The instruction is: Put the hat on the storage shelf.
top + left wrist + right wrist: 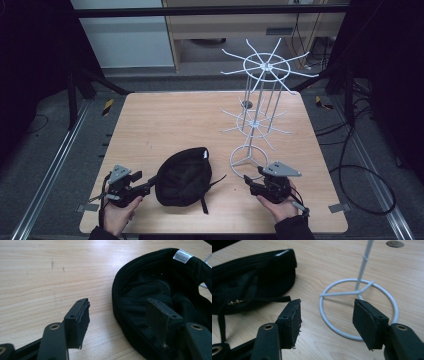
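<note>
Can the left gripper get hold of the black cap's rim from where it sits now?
Probably yes. The left gripper is open, with one of its fingers over the inside of the black cap and the other outside its rim, nothing between.

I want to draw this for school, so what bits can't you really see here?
- Cap: it lies inside-up, so in the high view its outer side faces the table.
- Cap label: print too small and blurred in the left gripper view.
- Wire stand: the top edge of the right gripper view cuts off its pole and arms.
- Cap strap: its end passes behind the right gripper's fingers.
</note>
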The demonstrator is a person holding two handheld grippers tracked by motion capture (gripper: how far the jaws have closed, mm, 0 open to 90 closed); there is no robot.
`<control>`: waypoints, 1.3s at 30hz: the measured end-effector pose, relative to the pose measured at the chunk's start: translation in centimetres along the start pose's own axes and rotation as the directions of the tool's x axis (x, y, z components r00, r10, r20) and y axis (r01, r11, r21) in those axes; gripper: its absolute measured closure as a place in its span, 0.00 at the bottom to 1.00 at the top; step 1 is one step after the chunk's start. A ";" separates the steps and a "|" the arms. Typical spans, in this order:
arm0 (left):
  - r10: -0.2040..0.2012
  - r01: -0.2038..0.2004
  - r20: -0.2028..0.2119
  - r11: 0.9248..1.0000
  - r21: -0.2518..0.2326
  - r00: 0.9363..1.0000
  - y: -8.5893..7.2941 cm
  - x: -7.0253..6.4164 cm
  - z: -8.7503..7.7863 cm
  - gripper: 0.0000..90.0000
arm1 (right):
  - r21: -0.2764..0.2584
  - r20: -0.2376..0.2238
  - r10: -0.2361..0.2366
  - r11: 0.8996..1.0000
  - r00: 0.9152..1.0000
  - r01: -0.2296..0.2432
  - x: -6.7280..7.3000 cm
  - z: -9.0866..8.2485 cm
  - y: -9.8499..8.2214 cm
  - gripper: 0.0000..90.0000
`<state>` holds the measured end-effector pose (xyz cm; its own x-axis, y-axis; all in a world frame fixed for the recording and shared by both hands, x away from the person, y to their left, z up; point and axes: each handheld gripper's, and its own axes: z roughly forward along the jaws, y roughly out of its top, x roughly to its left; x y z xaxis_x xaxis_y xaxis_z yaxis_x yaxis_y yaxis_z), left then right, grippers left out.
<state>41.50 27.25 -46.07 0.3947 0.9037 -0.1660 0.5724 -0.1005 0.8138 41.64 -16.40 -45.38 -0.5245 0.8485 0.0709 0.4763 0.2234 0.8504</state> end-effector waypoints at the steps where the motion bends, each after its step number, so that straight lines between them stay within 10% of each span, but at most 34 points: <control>1: -0.001 0.001 0.000 1.000 -0.001 1.000 0.0 -0.1 0.1 0.40 | -0.003 -0.006 -0.002 1.000 1.000 0.002 0.2 0.1 0.2 0.44; 22: 0.027 -0.027 0.002 0.995 0.101 1.000 0.0 -1.6 1.5 0.58 | 0.002 -0.149 -0.048 0.999 0.988 0.048 5.3 3.3 3.3 0.52; 39: 0.010 -0.013 0.018 0.982 0.188 1.000 -0.4 -1.4 2.4 0.76 | 0.060 -0.158 -0.042 0.997 0.987 0.052 8.1 8.0 4.7 0.52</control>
<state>42.47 25.01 -47.53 0.4128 0.8952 -0.1680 0.6924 -0.1886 0.6965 45.28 -4.68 -44.94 -0.6488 0.7521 0.1160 0.4895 0.2958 0.8203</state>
